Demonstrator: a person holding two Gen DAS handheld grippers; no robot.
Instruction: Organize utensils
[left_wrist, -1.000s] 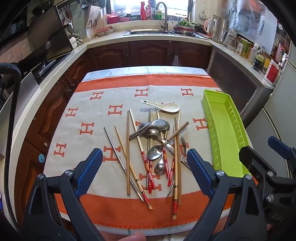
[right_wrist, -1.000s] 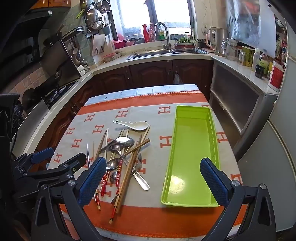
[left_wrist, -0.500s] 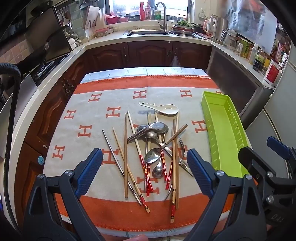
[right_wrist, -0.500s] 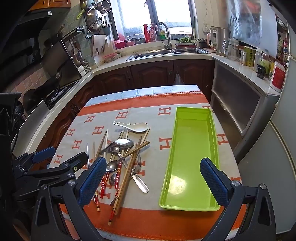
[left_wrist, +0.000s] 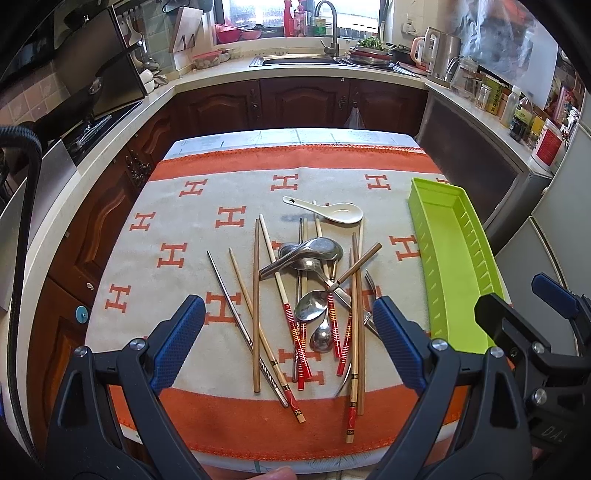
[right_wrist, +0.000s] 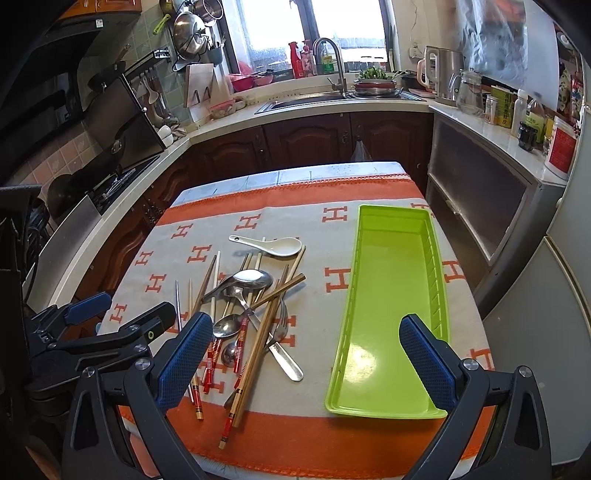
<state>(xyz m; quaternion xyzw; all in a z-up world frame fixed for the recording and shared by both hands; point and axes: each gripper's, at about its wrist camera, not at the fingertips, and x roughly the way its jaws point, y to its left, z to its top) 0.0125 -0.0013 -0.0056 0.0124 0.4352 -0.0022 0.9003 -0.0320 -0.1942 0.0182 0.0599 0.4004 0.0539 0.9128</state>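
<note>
Both claws hang released above the near edge of the cloth (left_wrist: 177, 206), holding nothing. The left gripper (left_wrist: 288, 332) spreads its blue pads over the near ends of the utensil pile (left_wrist: 314, 295), a tangle of chopsticks, metal spoons and a fork, with a white spoon (left_wrist: 332, 212) at the far end. The right gripper (right_wrist: 306, 358) straddles the near end of the green tray (right_wrist: 391, 280), which lies just right of the pile.
</note>
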